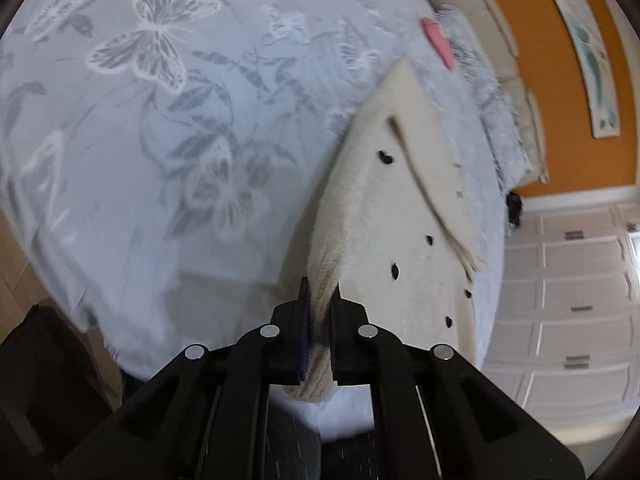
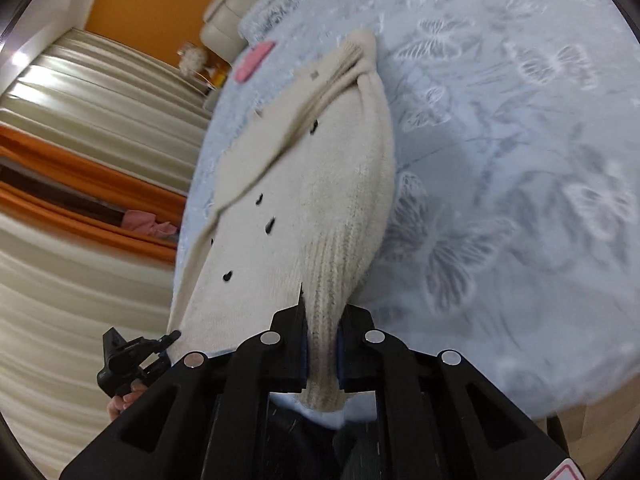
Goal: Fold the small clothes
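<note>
- Cream knit, dotted with small black marks, is the sweater (image 1: 384, 216) being handled; it lies stretched along the edge of a bed (image 1: 168, 128) covered in a pale blue sheet printed with grey and white butterflies.
- Left tongs (image 1: 320, 292), seen from the left wrist camera, are closed on the ribbed hem of the sweater, the knit bunched between the two black fingers and hanging out below them.
- From that view a folded flap of the sweater lies across its upper part, and a pink object (image 1: 438, 42) rests on the sheet beyond the garment's far end.
- To the right of the bed in that view stand an orange wall (image 1: 532, 40) with a framed picture (image 1: 584, 52) and white panelled drawers (image 1: 568, 280).
- Right tongs (image 2: 322, 304), seen from the right wrist camera, are likewise clamped on a ribbed end of the sweater (image 2: 320, 184), the cloth squeezed between the fingers.
- In that view the left tongs (image 2: 170, 336) appear at the lower left, at another corner of the hem, with the person's fingers (image 2: 128, 398) just below.
- Cream and orange curtains (image 2: 80, 152) hang left of the bed (image 2: 520, 160) here.
</note>
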{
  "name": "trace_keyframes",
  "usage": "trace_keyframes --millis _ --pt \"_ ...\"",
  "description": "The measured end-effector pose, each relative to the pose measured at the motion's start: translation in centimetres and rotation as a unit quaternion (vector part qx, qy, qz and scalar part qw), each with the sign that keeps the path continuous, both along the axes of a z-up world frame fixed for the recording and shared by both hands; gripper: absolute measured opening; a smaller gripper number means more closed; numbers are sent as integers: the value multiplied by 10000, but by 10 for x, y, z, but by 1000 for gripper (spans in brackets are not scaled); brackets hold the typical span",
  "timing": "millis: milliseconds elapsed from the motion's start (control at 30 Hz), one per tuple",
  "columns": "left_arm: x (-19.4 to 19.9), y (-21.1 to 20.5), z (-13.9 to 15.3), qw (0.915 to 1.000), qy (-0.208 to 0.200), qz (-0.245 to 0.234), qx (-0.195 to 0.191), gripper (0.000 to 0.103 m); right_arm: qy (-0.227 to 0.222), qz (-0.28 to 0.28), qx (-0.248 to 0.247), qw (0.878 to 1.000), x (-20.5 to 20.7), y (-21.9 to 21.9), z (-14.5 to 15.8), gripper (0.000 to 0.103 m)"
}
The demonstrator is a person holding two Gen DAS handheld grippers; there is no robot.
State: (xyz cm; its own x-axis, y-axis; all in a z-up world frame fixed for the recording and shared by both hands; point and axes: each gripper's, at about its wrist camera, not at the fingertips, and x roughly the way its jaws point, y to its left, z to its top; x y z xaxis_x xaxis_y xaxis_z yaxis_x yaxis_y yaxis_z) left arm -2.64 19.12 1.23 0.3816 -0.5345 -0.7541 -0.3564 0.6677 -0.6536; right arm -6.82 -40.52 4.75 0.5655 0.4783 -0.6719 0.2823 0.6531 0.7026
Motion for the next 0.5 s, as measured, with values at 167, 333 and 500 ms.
trace_keyframes --millis 167,333,500 --pt "-74 9 34 9996 -84 -190 -173 6 36 51 0 10000 -72 -13 12 9" --pt "-143 15 49 9988 57 -302 -377 6 207 87 117 9997 -159 -12 27 9" --pt "-197 20 85 9987 -41 -137 -482 6 100 90 205 9997 -219 -9 62 9"
